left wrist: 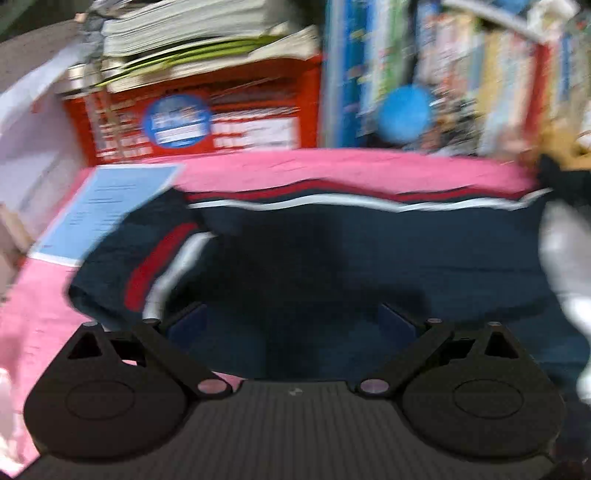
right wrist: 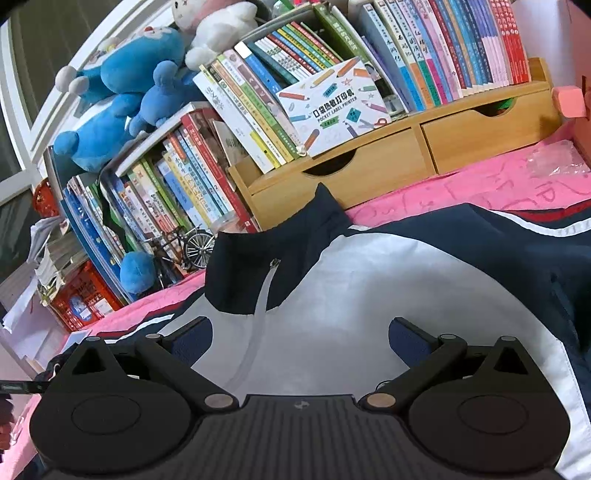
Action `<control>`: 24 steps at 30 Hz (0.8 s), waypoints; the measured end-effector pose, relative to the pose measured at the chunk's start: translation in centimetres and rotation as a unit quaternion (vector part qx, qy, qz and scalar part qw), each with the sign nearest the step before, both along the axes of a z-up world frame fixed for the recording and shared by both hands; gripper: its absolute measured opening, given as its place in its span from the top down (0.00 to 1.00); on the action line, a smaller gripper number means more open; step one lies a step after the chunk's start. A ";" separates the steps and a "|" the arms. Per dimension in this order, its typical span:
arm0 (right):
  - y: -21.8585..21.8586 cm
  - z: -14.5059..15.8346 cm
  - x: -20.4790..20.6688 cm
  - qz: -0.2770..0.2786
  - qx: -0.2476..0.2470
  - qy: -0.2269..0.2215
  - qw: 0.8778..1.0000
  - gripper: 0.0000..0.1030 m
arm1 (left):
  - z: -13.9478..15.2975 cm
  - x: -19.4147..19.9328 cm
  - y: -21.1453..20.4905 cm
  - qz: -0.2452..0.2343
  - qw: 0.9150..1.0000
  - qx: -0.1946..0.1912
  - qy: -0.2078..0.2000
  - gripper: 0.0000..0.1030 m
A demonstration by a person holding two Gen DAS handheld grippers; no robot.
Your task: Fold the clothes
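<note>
Across the desk lies a pink cloth (right wrist: 461,192) scrawled with faint pen marks, and along its far edge runs a packed row of books (right wrist: 443,55) on a wooden organiser with two drawers (right wrist: 406,155). Blue plush toys (right wrist: 122,85) and a white one (right wrist: 218,29) sit on top of the shelving toward the far left corner, with a small model bicycle (right wrist: 192,245) below them and a red crate (left wrist: 207,114) stacked with papers at the left end. A light blue sheet of paper (left wrist: 107,206) rests on the pink cloth near that left side.

Spread flat over most of the desk is the navy and white track jacket (right wrist: 351,288). Its long axis runs left to right along the desk, the stand-up collar (right wrist: 258,258) and zip pointing toward the books, red and white stripes trimming the sleeve (left wrist: 147,258) at the left.

Left tool (left wrist: 295,321) hangs over the dark navy part of the jacket with its fingers spread wide and nothing between them; this view is heavily blurred. Right tool (right wrist: 301,338) sits above the white chest panel just below the collar, also spread wide, gripping nothing
</note>
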State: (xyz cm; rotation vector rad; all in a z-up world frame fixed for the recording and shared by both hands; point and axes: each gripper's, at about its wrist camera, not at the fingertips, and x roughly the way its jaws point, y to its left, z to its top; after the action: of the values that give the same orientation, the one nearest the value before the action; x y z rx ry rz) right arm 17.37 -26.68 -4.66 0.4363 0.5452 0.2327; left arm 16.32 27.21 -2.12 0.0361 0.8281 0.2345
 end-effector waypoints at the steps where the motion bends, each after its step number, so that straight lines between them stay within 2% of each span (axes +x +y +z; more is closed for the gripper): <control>1: 0.0 0.0 0.0 0.000 0.000 0.000 1.000 0.00 | -0.2 0.5 0.9 0.029 0.999 0.021 0.004 0.03; 3: 0.0 0.0 0.0 0.003 0.001 0.001 1.000 0.00 | 0.0 1.0 3.4 0.097 0.994 0.042 0.000 0.03; 6: 0.0 -0.1 0.2 0.010 0.002 0.004 1.000 0.00 | 0.3 1.1 7.2 0.193 0.978 0.083 0.010 0.03; 8: 0.1 -0.2 0.3 0.014 0.002 0.007 1.000 0.00 | 0.7 0.6 8.2 0.220 0.971 0.095 0.020 0.06; 9: 0.1 -0.2 0.3 0.015 0.001 0.008 1.000 0.00 | 0.9 0.2 8.2 0.220 0.971 0.096 0.020 0.07; 10: 0.1 -0.2 0.4 0.016 0.001 0.008 1.000 0.00 | 1.2 -0.1 7.7 0.209 0.973 0.096 0.017 0.09; 13: 0.2 -0.2 0.3 0.016 0.000 0.008 1.000 0.00 | 2.0 -0.7 4.5 0.159 0.979 0.131 0.005 0.09; 15: 0.2 -0.2 0.3 0.016 0.001 0.008 1.000 0.00 | 2.3 -1.2 0.9 0.062 0.992 0.113 0.001 0.09; 16: 0.2 -0.2 0.3 0.016 0.002 0.008 1.000 0.00 | 2.4 -1.6 -1.1 0.010 0.995 0.100 0.003 0.09; 18: 0.2 -0.2 0.4 0.018 0.002 0.008 1.000 0.00 | 2.5 -2.4 -5.1 -0.073 0.994 0.079 0.004 0.09; 21: 0.1 -0.3 0.4 0.019 0.003 0.010 1.000 0.00 | 3.2 -3.3 -10.3 -0.140 0.988 0.063 -0.016 0.09; 24: 0.2 -0.3 0.4 0.020 0.002 0.013 1.000 0.00 | 4.3 -2.9 -13.3 -0.182 0.982 -0.008 -0.042 0.08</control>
State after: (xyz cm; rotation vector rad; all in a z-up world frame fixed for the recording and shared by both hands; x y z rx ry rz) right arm 17.81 -26.51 -4.96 0.4333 0.5793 0.2680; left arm 13.45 13.95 2.20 0.1591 0.7238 -0.1152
